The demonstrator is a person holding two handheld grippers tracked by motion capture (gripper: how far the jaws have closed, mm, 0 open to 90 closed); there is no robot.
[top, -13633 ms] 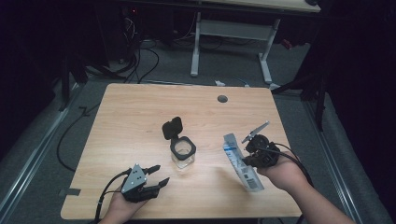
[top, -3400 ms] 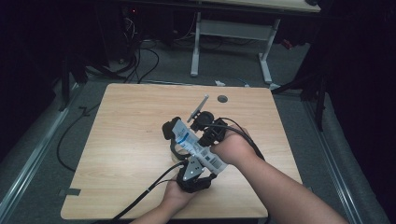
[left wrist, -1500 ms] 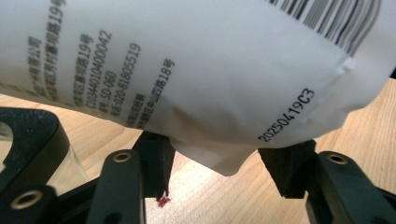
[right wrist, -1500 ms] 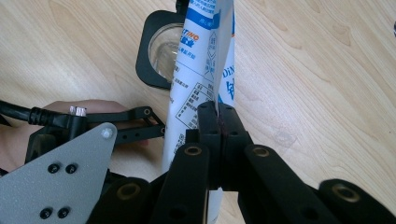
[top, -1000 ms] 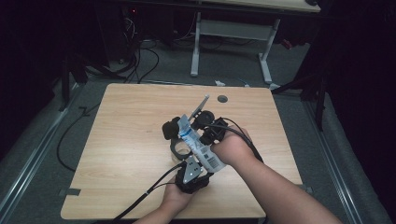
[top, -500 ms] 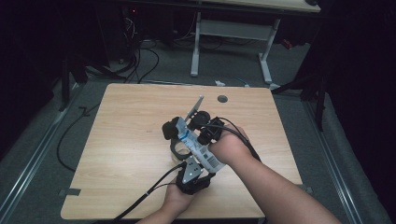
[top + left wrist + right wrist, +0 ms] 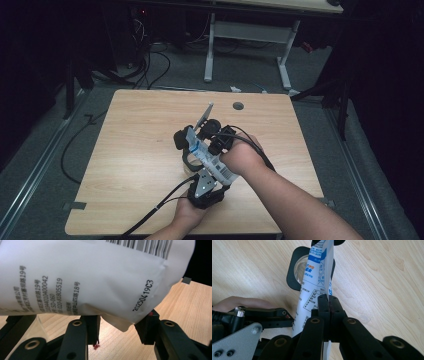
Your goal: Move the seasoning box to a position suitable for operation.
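The counter (image 7: 130, 150) is pale wood grain with a smooth matt finish. The pouch (image 7: 82, 277) looks like smooth white plastic film, faintly glossy and creased. Hand-held gripper jaws are matt black plastic with brass-coloured rivets; a plate (image 7: 234, 340) is grey metal.
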